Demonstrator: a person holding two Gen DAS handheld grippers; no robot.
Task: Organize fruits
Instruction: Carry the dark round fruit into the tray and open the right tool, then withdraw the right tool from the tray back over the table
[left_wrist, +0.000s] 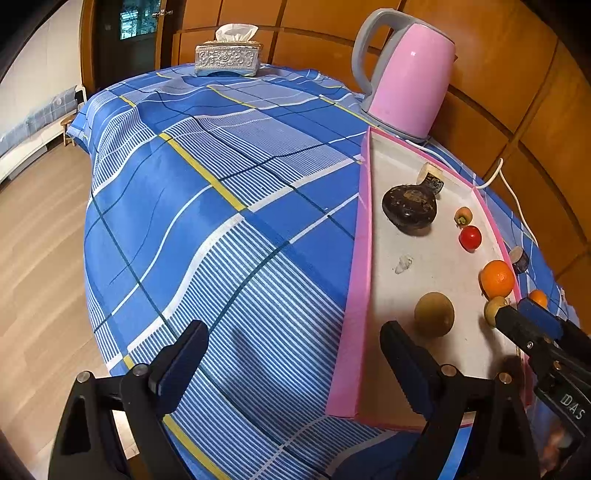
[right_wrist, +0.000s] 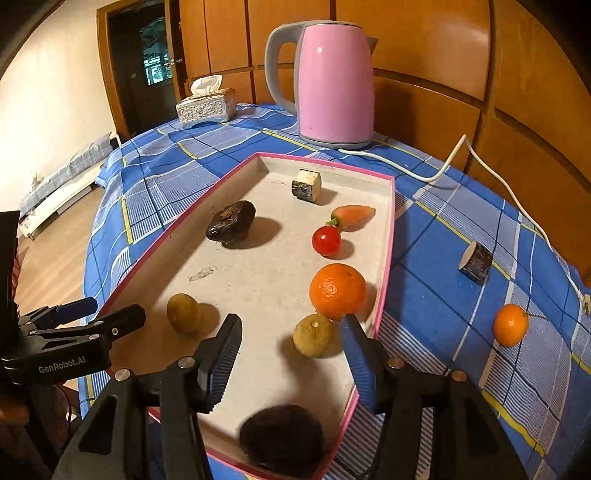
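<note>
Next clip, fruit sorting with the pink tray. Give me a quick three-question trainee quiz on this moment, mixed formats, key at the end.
1. True or false: the small orange lies inside the pink tray.
2. Multiple choice: which stands behind the tray? A) pink kettle B) a toaster C) a blender
3. Fill in: both the left gripper and the right gripper are ____, holding nothing.

Key: 1 false, it lies on the blue tablecloth outside the tray; 2 A; 3 open.
</note>
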